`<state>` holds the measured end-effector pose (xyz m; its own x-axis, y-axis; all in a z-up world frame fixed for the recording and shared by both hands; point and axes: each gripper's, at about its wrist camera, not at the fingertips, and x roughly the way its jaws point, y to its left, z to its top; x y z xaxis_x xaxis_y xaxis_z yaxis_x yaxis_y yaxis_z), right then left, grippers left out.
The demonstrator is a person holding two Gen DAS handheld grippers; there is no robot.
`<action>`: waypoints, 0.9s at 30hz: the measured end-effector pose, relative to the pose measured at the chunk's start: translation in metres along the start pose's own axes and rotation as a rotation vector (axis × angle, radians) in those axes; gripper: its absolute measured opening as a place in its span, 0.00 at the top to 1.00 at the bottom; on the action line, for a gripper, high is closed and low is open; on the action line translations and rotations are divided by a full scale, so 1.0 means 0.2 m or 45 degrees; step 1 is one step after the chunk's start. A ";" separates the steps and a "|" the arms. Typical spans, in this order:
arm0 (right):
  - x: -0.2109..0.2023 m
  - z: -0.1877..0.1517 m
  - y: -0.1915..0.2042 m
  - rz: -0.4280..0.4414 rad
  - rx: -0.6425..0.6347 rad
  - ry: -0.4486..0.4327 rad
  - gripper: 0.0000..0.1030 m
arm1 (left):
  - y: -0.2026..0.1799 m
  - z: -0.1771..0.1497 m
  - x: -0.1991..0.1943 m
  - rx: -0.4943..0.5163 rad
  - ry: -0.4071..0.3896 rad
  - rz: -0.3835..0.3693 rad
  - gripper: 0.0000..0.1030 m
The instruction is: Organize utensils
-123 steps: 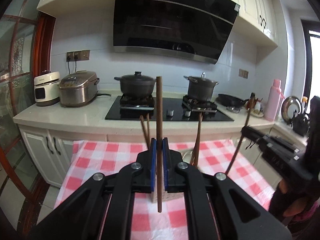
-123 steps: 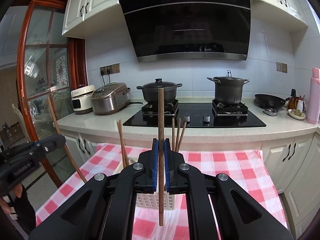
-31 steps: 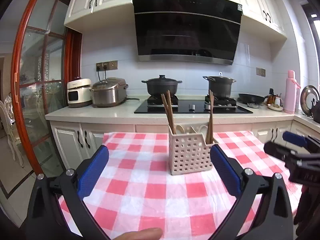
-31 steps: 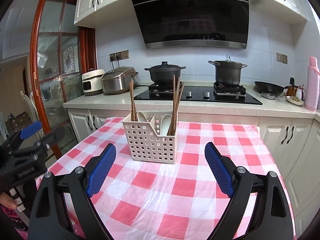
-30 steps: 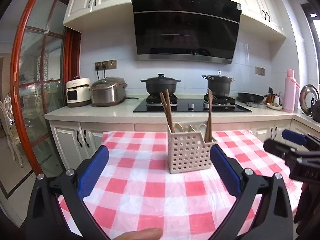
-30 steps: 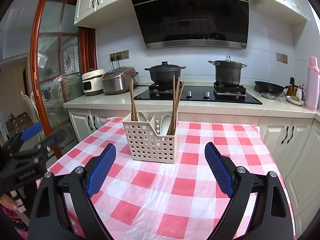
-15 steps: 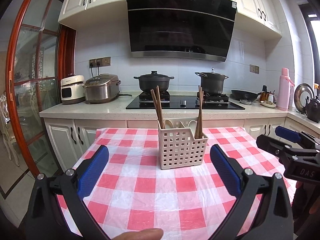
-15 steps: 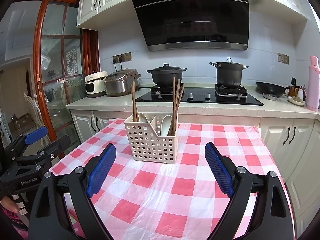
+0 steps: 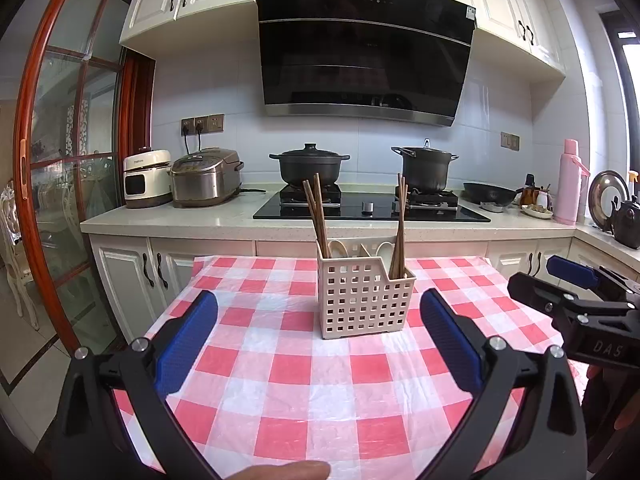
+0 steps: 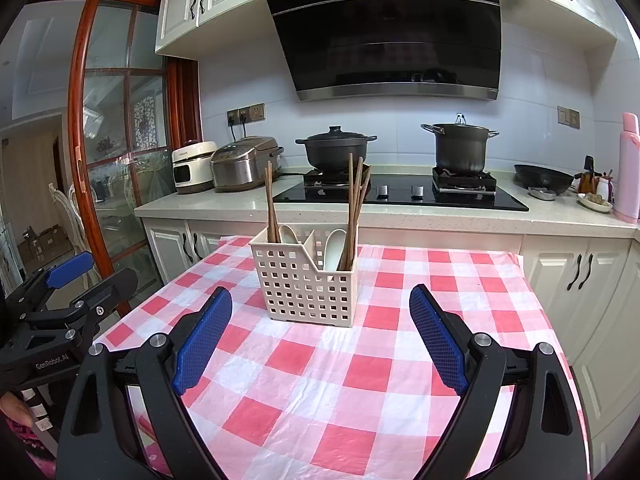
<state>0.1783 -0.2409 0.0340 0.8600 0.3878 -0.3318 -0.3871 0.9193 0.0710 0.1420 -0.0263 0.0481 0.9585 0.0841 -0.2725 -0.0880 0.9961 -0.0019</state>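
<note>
On the checked cloth of the worktop, the pale perforated basket is standing upright, well ahead of both my grippers. I am holding the left gripper with its blue pads spread wide and nothing between them. I am keeping the right gripper spread wide too, gripping nothing. Brown chopsticks are leaning in the basket's left compartment, and another bunch of chopsticks is standing in the right one. White spoons are sitting low inside, beside the sticks. From the left camera I am seeing my right gripper off to the right of the basket, apart from it.
</note>
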 end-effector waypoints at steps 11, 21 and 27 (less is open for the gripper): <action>0.00 -0.01 0.00 -0.002 -0.002 -0.002 0.18 | 0.00 0.00 0.00 0.002 0.001 -0.001 0.05; 0.00 -0.01 0.00 -0.001 0.000 -0.002 0.18 | 0.00 0.00 0.00 -0.003 0.000 -0.001 0.05; 0.00 -0.01 0.00 0.004 0.000 -0.002 0.18 | 0.00 -0.01 0.00 -0.002 0.002 -0.002 0.05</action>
<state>0.1777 -0.2413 0.0328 0.8595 0.3906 -0.3298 -0.3895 0.9182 0.0723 0.1407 -0.0262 0.0463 0.9581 0.0828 -0.2742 -0.0872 0.9962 -0.0039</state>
